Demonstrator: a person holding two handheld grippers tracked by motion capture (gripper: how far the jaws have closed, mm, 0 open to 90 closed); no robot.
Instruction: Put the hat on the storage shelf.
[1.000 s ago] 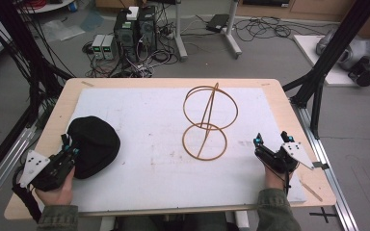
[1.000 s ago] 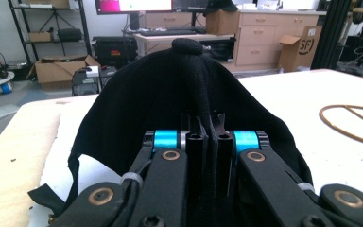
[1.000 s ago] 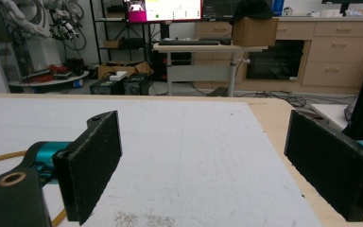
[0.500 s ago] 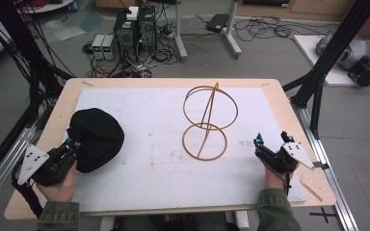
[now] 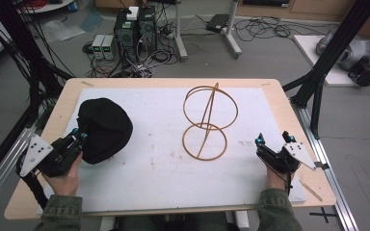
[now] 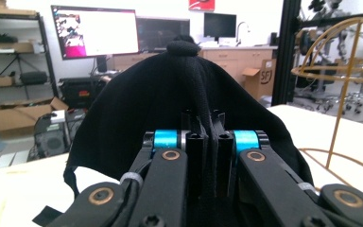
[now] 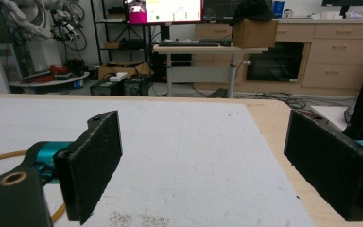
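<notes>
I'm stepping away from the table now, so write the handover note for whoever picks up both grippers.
Left gripper: shut on the black cap, pinching its fabric at the table's left.
Right gripper: open, holding nothing, low over the white mat at the right.
Wire stand: upright mid-table, bare.
Done: cap gripped.
Left: likely carrying the cap to the stand and setting it on top.

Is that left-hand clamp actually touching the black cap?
Touching. In the left gripper view the left gripper has its jaws pinched shut on a fold of the black cap, the fabric squeezed between them.
</notes>
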